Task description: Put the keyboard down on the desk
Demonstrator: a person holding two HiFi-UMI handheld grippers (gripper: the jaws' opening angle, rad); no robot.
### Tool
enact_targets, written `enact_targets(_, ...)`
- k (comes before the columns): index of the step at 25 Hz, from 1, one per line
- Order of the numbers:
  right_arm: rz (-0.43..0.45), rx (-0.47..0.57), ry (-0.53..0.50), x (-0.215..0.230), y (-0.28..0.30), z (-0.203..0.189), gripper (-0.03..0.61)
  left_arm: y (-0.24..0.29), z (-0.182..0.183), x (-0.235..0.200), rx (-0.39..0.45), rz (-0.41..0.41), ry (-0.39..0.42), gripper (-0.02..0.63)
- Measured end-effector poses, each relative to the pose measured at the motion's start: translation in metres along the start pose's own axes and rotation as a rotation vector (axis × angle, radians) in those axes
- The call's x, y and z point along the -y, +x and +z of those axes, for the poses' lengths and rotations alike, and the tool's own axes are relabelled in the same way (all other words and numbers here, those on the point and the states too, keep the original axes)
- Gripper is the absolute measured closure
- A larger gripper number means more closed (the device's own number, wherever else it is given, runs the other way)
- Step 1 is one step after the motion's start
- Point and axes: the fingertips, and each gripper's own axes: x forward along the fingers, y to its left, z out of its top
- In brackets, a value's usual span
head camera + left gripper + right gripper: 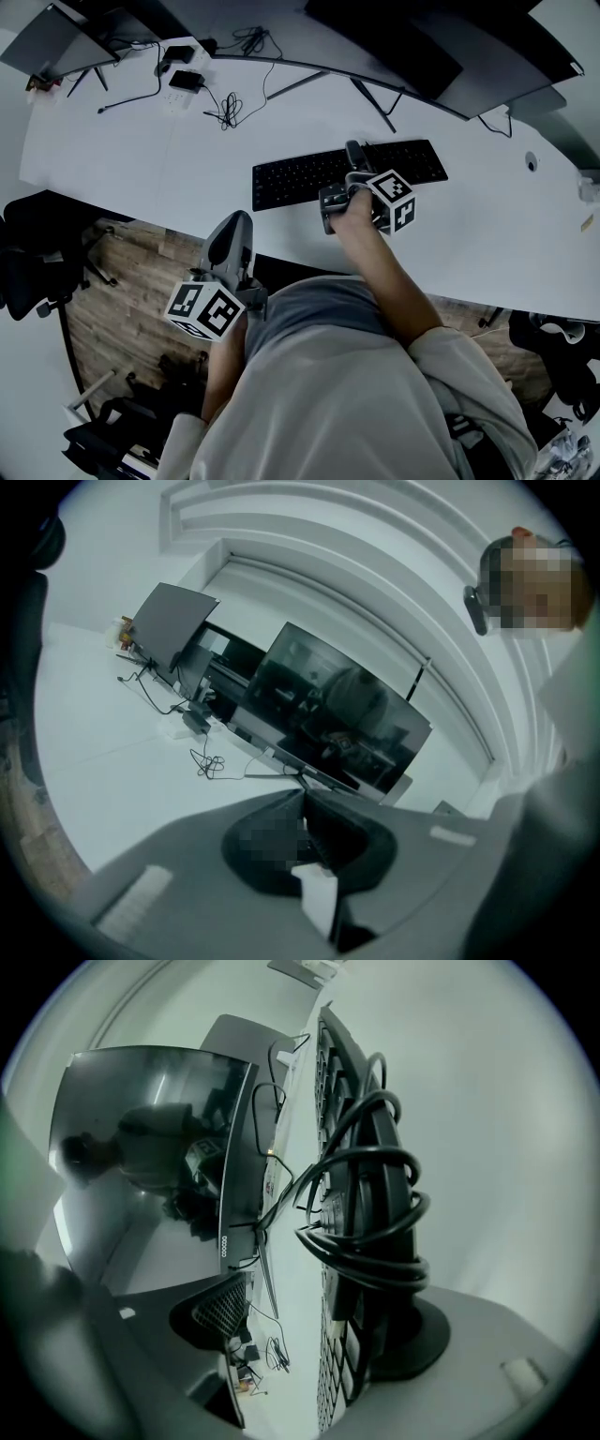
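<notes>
While on desk (141, 159) — keyboard (291, 178), ungripped.

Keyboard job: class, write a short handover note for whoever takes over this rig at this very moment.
Left tongs: shut and empty, held off the desk's near edge, close to the body.
Right tongs: open, with the keyboard between them at its middle; one pad stands clear of it.
Keyboard: lies flat on the desk, its cable looped round it.
Done: the keyboard is down.
Left: probably only to draw the right tongs back without dragging it.
</notes>
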Motion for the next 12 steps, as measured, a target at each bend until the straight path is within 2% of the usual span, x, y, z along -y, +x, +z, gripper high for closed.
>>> enact_targets(5, -0.008, -0.017, -0.010, -0.004, -0.002, -0.006, 0.166, -0.001, 0.000, 0.000, 0.008, -0.007, -0.001, 0.614)
enact_targets(12, -0.009, -0.054, 0.042, -0.001, -0.006, -0.015, 0.143, -0.004, 0.000, -0.001, 0.015, -0.007, -0.008, 0.614)
